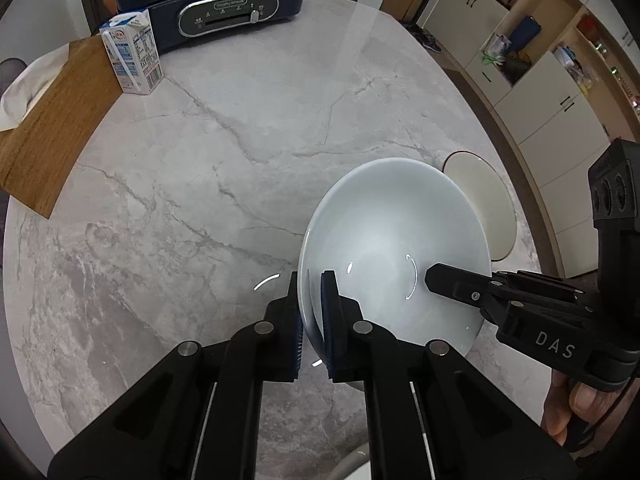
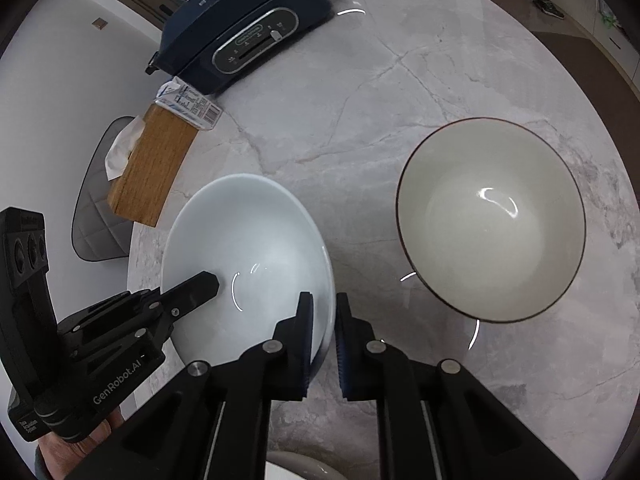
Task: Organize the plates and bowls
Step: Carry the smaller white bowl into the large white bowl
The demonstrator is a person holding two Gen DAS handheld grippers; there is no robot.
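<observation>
We hold the white bowl (image 1: 394, 248) with both tongs at once, each pinching the rim from its own side. In the left wrist view our left tongs (image 1: 310, 312) clamp the near-left rim, one blue-padded finger (image 1: 329, 320) inside the bowl and the other outside, pressed against the wall. Our right tongs (image 2: 323, 334) do the same on the opposite rim, seen in the right wrist view: one finger inside, one outside, closed on the porcelain.

Each camera also catches the other tool reaching in: the right tongs (image 1: 432, 276) enter from the right side of the left view, with one finger lying over the bowl's inner wall (only that finger is clear there).

Just to the right of our right tongs stands a second bowl (image 2: 492, 216), cream inside with a dark rim, upright on the marble table (image 1: 180, 220) and apart from the white bowl. In the left view it peeks out behind the white bowl.

Far ahead of both tongs, at the table's back edge, sits a dark blue appliance (image 1: 224, 4). Ahead and to the left of the tongs stand a milk carton (image 1: 132, 54) and, beside it, a wooden tissue box (image 1: 48, 120) with a tissue sticking out.
</observation>
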